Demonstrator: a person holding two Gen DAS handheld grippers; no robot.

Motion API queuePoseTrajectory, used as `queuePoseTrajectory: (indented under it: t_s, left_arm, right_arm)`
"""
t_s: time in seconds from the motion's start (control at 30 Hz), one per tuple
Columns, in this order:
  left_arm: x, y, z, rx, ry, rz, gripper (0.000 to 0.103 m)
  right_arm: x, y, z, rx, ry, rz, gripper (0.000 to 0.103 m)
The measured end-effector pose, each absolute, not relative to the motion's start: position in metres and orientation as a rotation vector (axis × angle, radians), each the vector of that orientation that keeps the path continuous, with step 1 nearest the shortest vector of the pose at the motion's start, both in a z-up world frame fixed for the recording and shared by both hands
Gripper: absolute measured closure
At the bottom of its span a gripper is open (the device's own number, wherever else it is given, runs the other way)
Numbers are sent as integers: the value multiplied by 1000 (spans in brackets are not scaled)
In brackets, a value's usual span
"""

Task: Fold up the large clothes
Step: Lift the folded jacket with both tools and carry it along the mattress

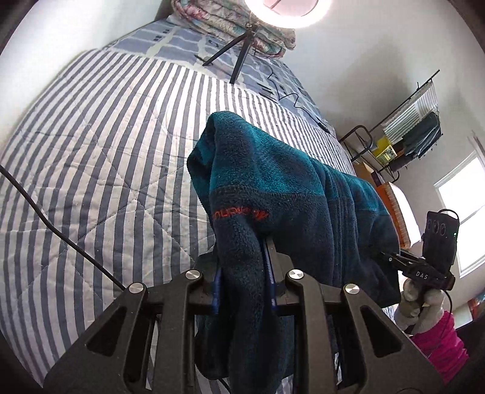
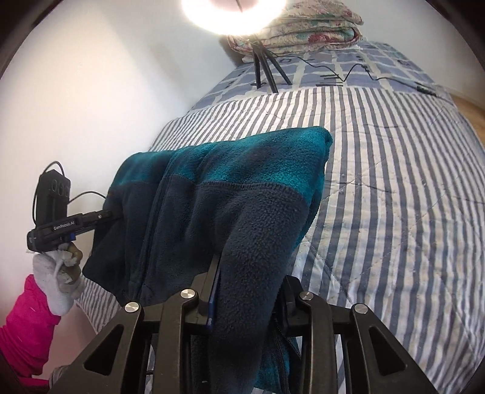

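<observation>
The teal and navy fleece jacket (image 1: 291,194) hung in the air above the striped bed (image 1: 100,157), stretched between the two tools and clear of the quilt along most of its span. The left gripper (image 1: 242,266) had its jaws clenched on a thick fold of the navy part, and the right gripper (image 2: 245,282) had its jaws clenched on another fold of the same hem side. Gripping two separated points probably served to spread the garment and let its weight pull it flat before it was laid on the bed for folding.

The left wrist view showed orange lettering on the fleece, the far tool held by a gloved hand (image 1: 418,303) with a pink sleeve, and, beyond the bed on its window side, a clothes rack (image 1: 403,127) and a window. The right wrist view showed none of that; beyond the bed it gave a blank white wall, the other gloved hand (image 2: 60,278), and the zip line running down the jacket. Both views showed the ring light (image 2: 233,15) on its tripod at the bed's head, beside folded floral bedding (image 2: 315,27).
</observation>
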State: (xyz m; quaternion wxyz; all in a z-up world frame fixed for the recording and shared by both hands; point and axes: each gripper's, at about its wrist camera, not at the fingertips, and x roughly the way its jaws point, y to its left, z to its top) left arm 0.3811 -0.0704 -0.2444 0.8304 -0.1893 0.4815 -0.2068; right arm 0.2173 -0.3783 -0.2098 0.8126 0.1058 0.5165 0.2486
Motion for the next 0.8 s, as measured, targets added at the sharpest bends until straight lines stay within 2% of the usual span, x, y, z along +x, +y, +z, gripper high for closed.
queuePoseTrajectory:
  t_s: [0.33, 0.8]
  left_arm:
    - [355, -92, -197, -309, 943, -466, 83]
    - [413, -170, -163, -232, 923, -571, 83]
  right_arm:
    - [198, -386, -171, 142, 1018, 497, 75]
    - [226, -451, -132, 110, 938, 411, 75]
